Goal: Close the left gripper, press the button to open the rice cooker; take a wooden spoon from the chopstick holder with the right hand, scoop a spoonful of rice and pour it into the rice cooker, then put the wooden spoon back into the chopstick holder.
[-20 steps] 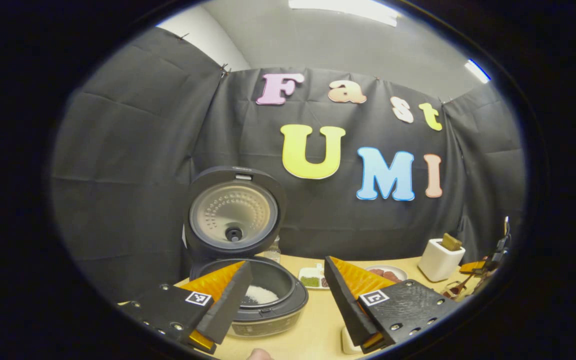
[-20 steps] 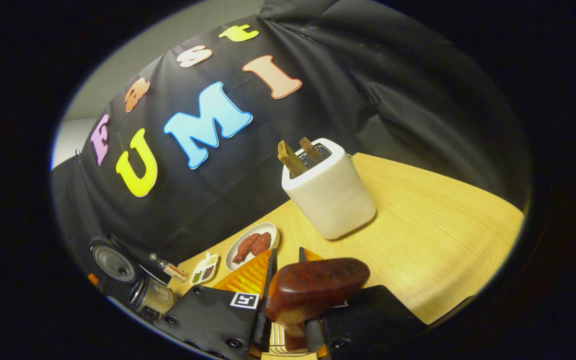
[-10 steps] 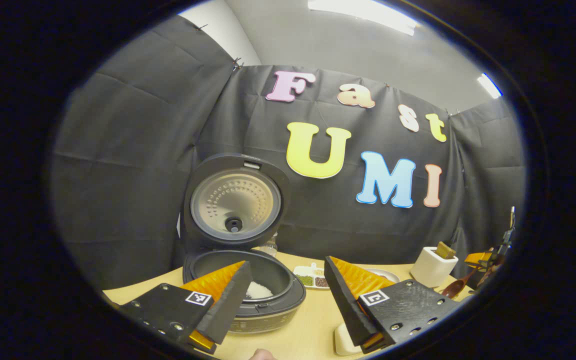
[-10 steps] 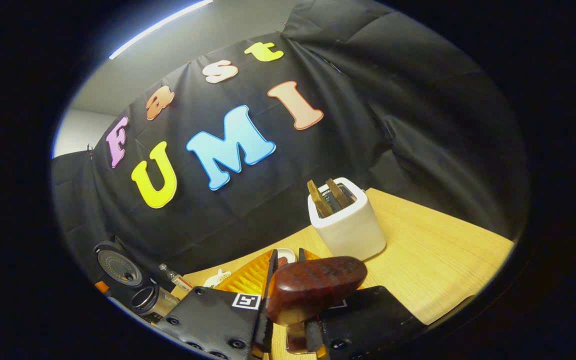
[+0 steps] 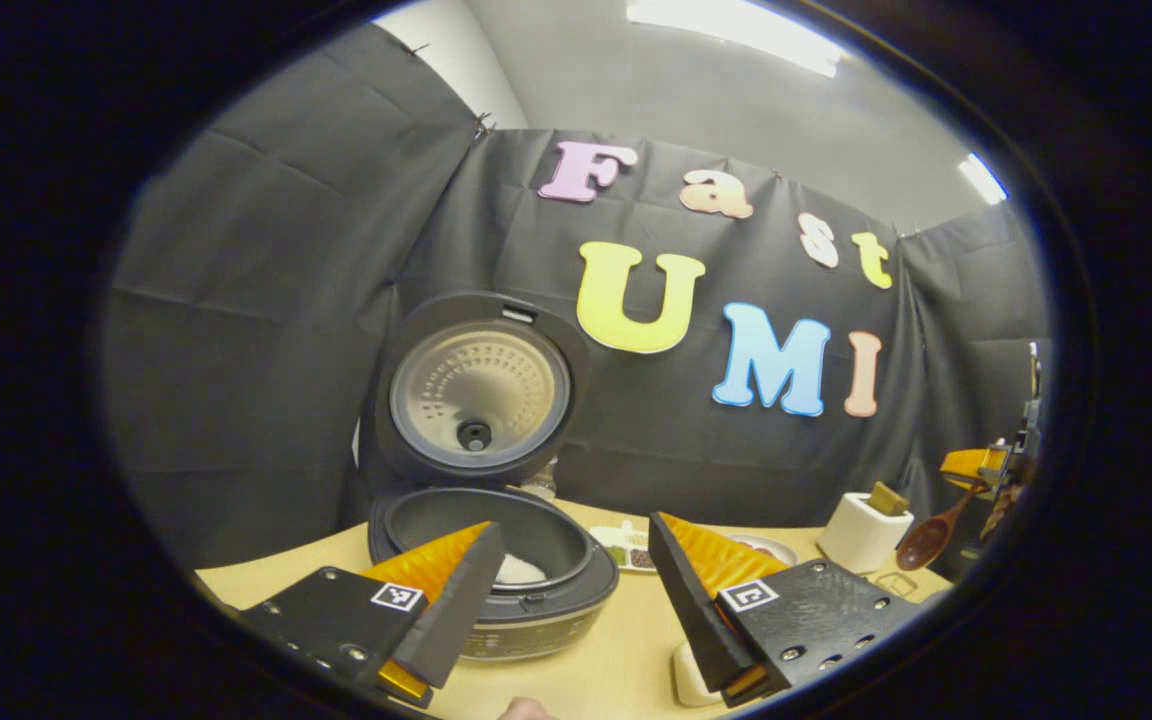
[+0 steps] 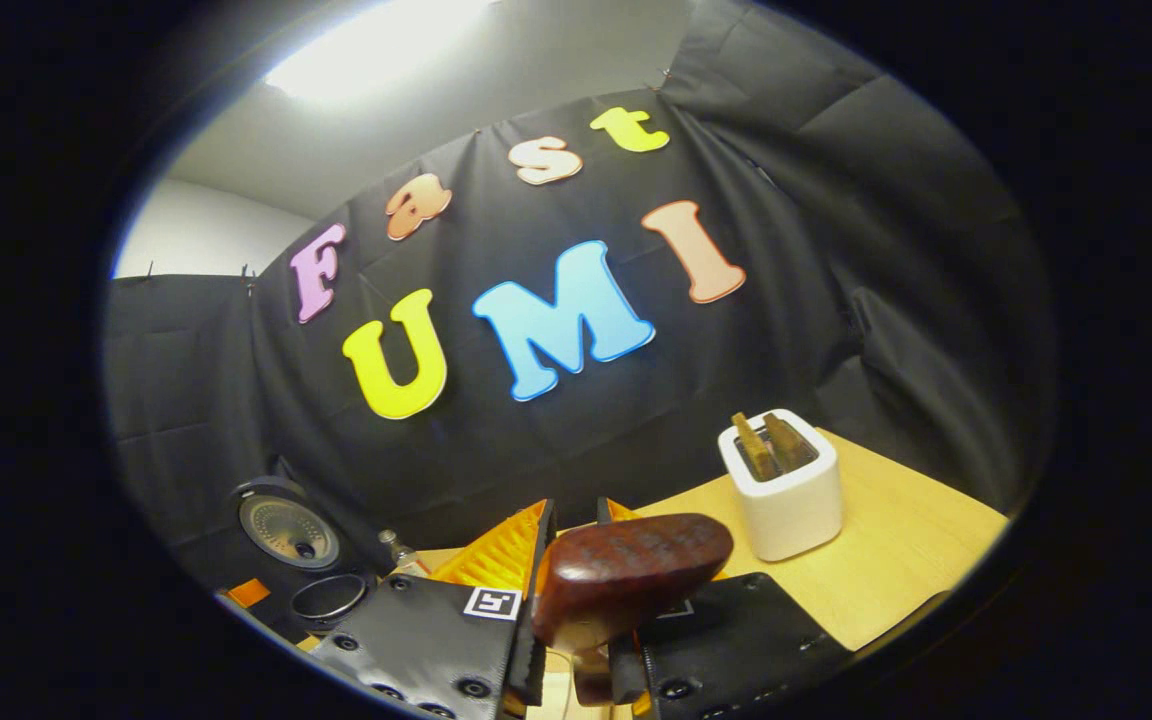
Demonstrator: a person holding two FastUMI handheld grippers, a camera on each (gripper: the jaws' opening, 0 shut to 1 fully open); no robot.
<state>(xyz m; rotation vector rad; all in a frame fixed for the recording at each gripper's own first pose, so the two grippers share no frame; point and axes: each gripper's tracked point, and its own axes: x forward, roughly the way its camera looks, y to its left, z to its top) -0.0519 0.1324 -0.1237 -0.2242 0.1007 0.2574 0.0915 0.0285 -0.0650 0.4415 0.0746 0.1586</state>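
At lower centre, the right gripper [image 6: 576, 560] clamps one glossy, rounded wooden spoon [image 6: 631, 575]. The left gripper [image 5: 571, 590] stands apart before one round rice cooker [image 5: 496, 560], its dimpled metal lid raised. One white square chopstick holder [image 6: 781, 485] holds two wooden handles.

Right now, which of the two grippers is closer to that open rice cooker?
Left. The left gripper sits right at the rice cooker, its fingers open before the pot. The right gripper holds the wooden spoon far across the table.

Left tongs [image 5: 571, 585] spread wide, nothing between fingers. Right tongs [image 6: 576, 575] raised, fingers nearly together, pressing inward.
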